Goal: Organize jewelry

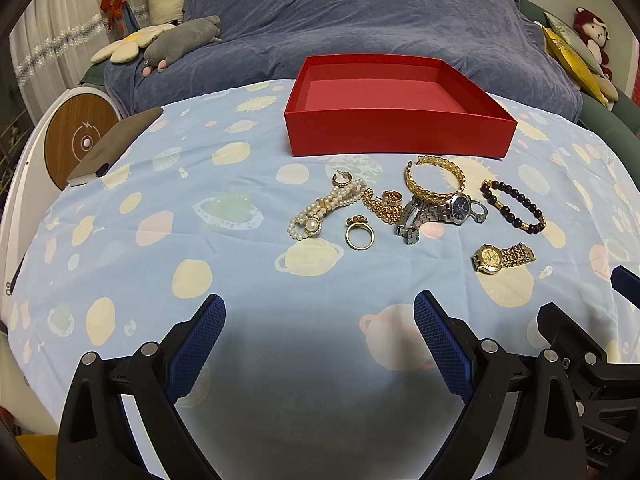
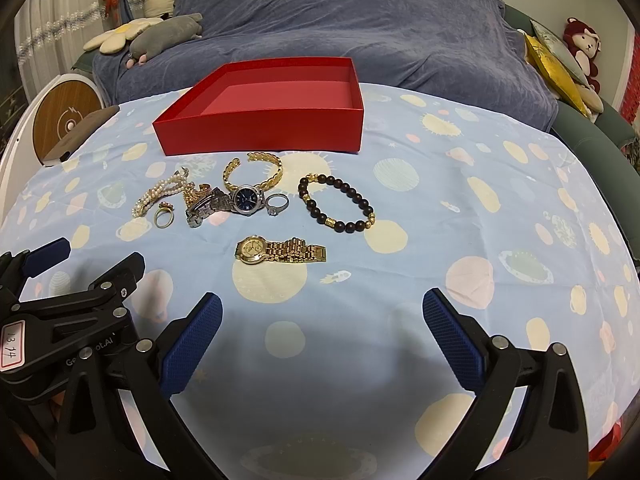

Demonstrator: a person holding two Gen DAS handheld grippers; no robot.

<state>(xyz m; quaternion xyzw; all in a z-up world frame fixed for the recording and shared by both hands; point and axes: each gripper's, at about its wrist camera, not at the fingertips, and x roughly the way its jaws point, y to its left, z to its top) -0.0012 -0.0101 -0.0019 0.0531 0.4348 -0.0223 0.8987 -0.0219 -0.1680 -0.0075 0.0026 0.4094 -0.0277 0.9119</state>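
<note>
An empty red box (image 1: pixel 400 136) (image 2: pixel 264 132) sits at the far side of the blue patterned cloth (image 1: pixel 200 248). In front of it lie a pearl bracelet (image 1: pixel 320 208), a gold ring (image 1: pixel 360 236), a gold chain (image 1: pixel 384 206), a silver watch (image 1: pixel 440 210) (image 2: pixel 236 200), a gold bangle (image 1: pixel 434 178) (image 2: pixel 256 172), a silver ring (image 2: pixel 277 204), a dark bead bracelet (image 1: pixel 514 206) (image 2: pixel 338 204) and a gold watch (image 1: pixel 502 258) (image 2: pixel 280 251). My left gripper (image 1: pixel 320 344) and right gripper (image 2: pixel 322 344) are both open, near the front edge, holding nothing.
A brown phone-like slab (image 1: pixel 116 148) lies at the cloth's left edge beside a round wooden-faced device (image 1: pixel 78 140). Behind the box is a sofa under a blue-grey cover (image 1: pixel 360 28) with plush toys (image 1: pixel 176 40) and cushions (image 1: pixel 572 52).
</note>
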